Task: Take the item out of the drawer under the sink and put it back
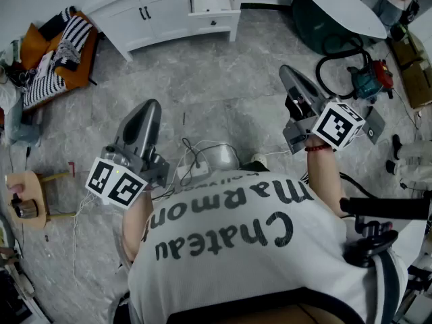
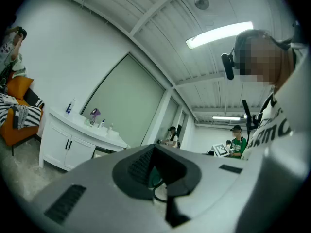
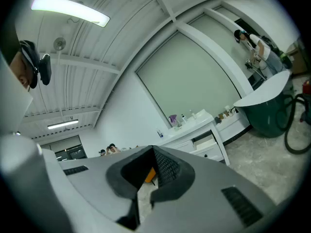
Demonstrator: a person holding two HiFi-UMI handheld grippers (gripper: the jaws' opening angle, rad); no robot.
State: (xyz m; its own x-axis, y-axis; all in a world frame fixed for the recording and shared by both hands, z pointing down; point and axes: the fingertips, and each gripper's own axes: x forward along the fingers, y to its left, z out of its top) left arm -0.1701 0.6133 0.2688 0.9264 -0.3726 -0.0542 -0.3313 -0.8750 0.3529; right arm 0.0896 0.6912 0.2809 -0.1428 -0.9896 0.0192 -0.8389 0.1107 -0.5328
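The white sink cabinet [image 1: 162, 11] stands across the floor, far ahead of me. One of its drawers [image 1: 212, 4] is pulled out, and I make out no item inside from here. My left gripper [image 1: 150, 106] is held level at waist height, jaws together and empty. My right gripper [image 1: 290, 73] is also level, shut and empty, well short of the cabinet. In the left gripper view the cabinet [image 2: 73, 140] sits low at the left, beyond the shut gripper [image 2: 154, 148]. The right gripper view shows the open drawer [image 3: 206, 143] beyond its shut gripper [image 3: 153, 150].
An orange chair with striped cloth [image 1: 57, 52] stands left of the cabinet. A dark green tub [image 1: 331, 22] under a white top and a teal vacuum [image 1: 368, 79] are at the right. A wooden stool [image 1: 27, 198] stands at the left, cables [image 1: 202, 160] lie at my feet, and other people stand far off.
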